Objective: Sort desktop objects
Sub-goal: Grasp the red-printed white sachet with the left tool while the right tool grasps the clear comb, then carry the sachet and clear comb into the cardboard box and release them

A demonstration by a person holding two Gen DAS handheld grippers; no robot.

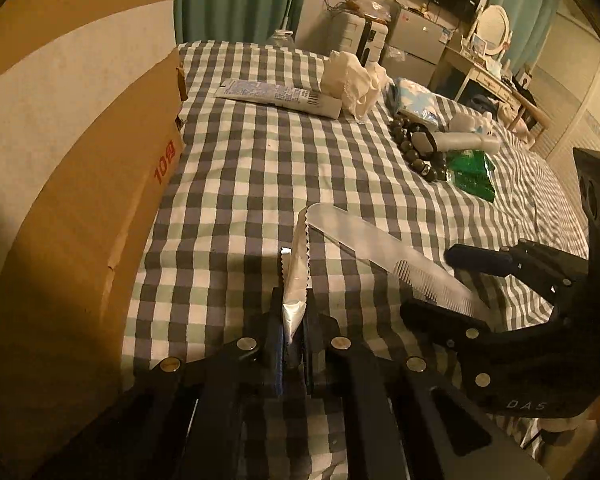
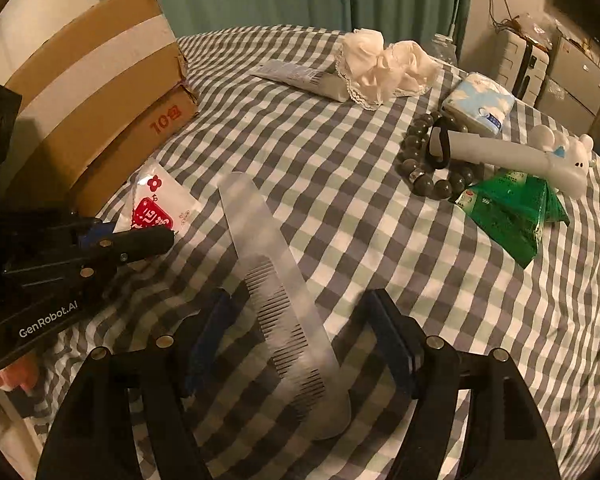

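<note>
My left gripper (image 1: 294,320) is shut on a small white sachet (image 1: 296,276) with a red label, which also shows in the right wrist view (image 2: 156,200), held edge-on just above the checked cloth. A clear plastic comb (image 2: 278,276) lies on the cloth between the open fingers of my right gripper (image 2: 300,320); the fingers stand on either side of its toothed end, apart from it. The comb also shows in the left wrist view (image 1: 384,254), right of the sachet. The left gripper shows at the left in the right wrist view (image 2: 140,240).
A cardboard box (image 2: 96,92) stands at the left edge. Farther back lie a tube (image 2: 300,76), white lace cloth (image 2: 384,68), a tissue pack (image 2: 478,102), a bead bracelet (image 2: 424,160), a white handheld toy (image 2: 528,156) and a green packet (image 2: 512,212).
</note>
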